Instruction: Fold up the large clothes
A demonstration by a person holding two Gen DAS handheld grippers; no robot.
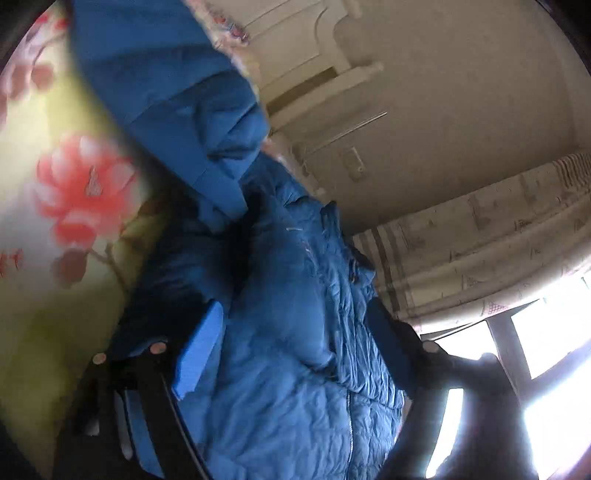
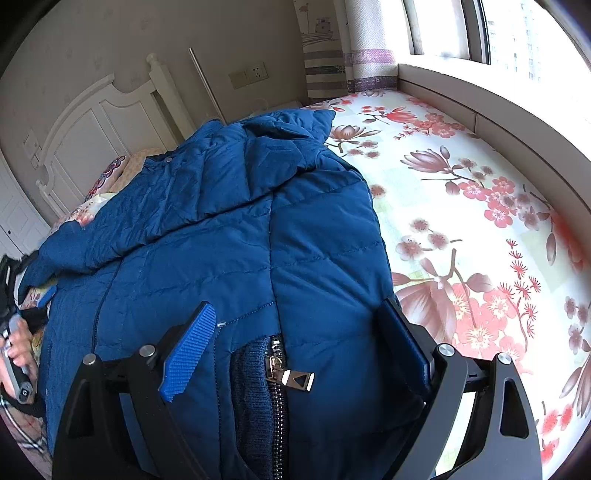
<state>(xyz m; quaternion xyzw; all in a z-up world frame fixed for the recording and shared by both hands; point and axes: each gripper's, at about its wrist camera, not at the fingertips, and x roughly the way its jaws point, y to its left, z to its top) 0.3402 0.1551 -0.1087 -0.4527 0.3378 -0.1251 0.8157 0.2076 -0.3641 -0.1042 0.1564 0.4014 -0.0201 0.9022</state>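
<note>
A blue quilted puffer jacket (image 2: 236, 229) lies on a bed with a floral sheet (image 2: 461, 206). My right gripper (image 2: 295, 314) is open, its blue-padded fingers (image 2: 192, 343) standing wide on either side of the jacket's hem, where a silver zipper pull (image 2: 295, 378) and dark knit lining show. My left gripper (image 1: 295, 310) is also open, with jacket fabric (image 1: 288, 332) bunched between its fingers (image 1: 201, 349); that view is tilted and blurred. I cannot tell whether either gripper touches the fabric.
A white headboard (image 2: 92, 133) and wall with a socket (image 2: 255, 74) stand behind the bed. A striped curtain (image 2: 351, 48) and bright window (image 2: 517, 33) are at the right. A wooden ledge (image 2: 498, 110) borders the bed. A hand (image 2: 16, 347) holds the other gripper's handle at the far left.
</note>
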